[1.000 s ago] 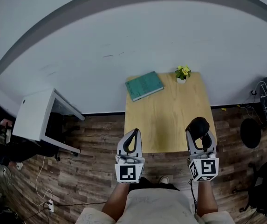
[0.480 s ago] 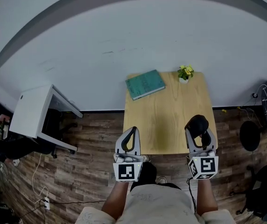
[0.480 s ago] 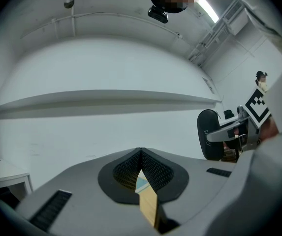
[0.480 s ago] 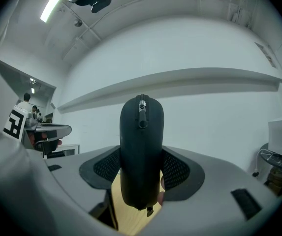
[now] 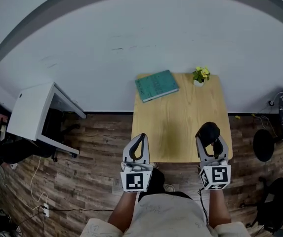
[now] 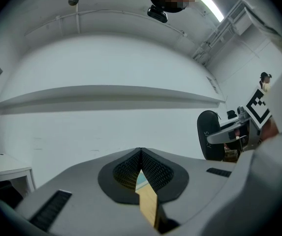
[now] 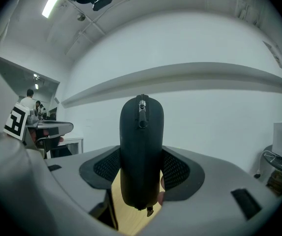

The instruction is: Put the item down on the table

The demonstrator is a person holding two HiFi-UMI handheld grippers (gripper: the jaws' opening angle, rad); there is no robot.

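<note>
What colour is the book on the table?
Teal green; the head view shows the book best.

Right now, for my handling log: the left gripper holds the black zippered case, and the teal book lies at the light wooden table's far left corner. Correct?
No: the right gripper holds the black zippered case, as the right gripper view shows. The teal book is at the wooden table's far left corner.
</note>
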